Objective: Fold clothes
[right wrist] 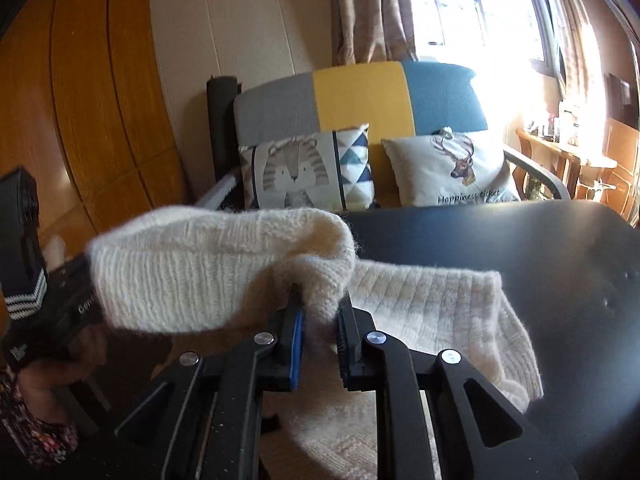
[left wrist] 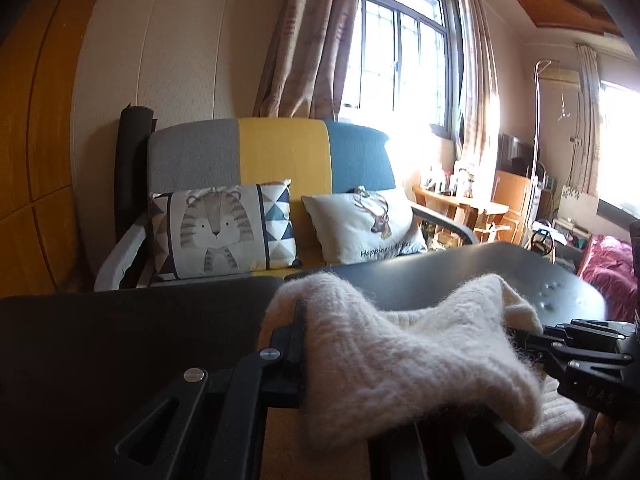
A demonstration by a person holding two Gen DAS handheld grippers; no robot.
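Each hand-held gripper, left (left wrist: 308, 320) and right (right wrist: 320, 312), pinches a raised edge of the cream knit garment (right wrist: 224, 268), holding it taut for folding, its remainder draped toward four o'clock on the dark worktop (right wrist: 520, 240).

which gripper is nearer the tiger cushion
Left. The left gripper sits roughly in front of the tiger cushion; the right gripper is farther right, both clamping the white sweater.

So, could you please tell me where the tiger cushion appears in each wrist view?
Left wrist view: tiger cushion sits left of centre, on the sofa.
Right wrist view: tiger cushion sits near the middle, just above the cream sweater.
Shared landmark: the deer cushion immediately to its right.
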